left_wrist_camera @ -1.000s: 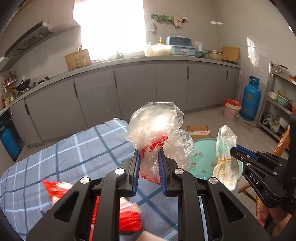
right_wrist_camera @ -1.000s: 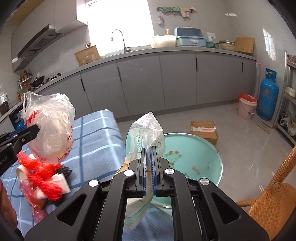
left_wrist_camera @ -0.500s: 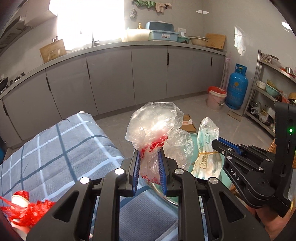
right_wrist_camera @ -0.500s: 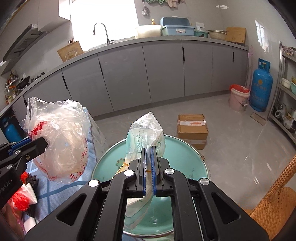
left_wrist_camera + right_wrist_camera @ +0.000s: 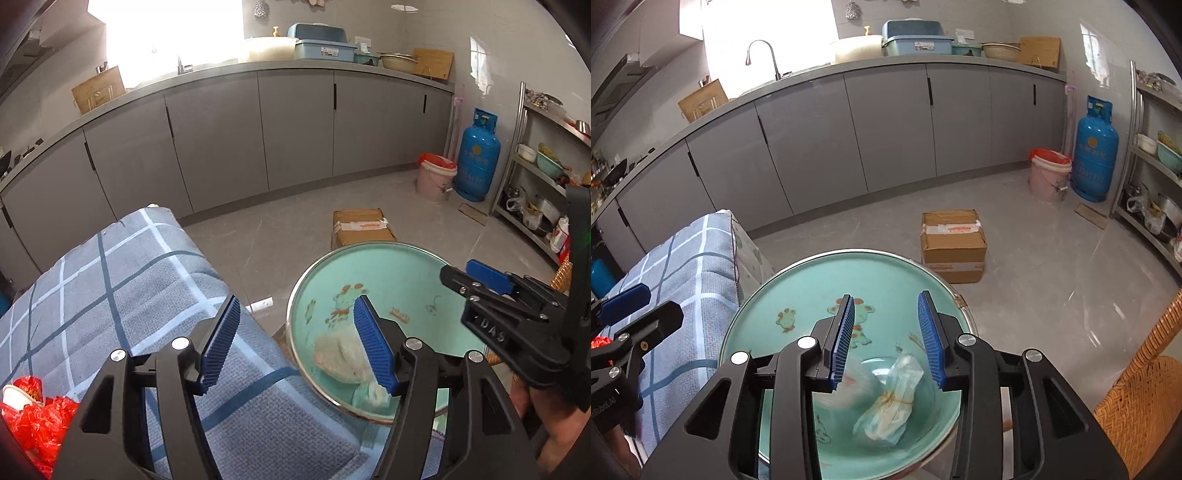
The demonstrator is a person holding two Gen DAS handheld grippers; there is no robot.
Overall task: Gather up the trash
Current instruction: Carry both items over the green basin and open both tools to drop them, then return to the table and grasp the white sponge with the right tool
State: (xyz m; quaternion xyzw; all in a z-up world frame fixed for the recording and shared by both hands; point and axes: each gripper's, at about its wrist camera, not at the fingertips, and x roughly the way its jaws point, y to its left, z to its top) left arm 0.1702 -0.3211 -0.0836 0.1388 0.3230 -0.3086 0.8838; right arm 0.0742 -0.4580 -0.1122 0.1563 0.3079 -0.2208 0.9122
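Two bags sit in the teal basin [image 5: 798, 280]: tied bag [image 5: 892, 400] at lower centre of the right wrist view, clear bag [image 5: 855, 384] blurred just left of it, the two touching. In the left wrist view the clear bag [image 5: 341, 356] lies low in the basin [image 5: 399, 266], lower centre-right. Right gripper [image 5: 886, 338] is over the basin, fingers spread wide, gripping nothing. Left gripper [image 5: 299, 345] also released, jaws wide, spanning the blanket [image 5: 110, 273] edge and basin rim. Red trash [image 5: 35, 424] stays on the blanket, lower left. Box [image 5: 953, 243] on the floor behind the basin, upper centre-right.
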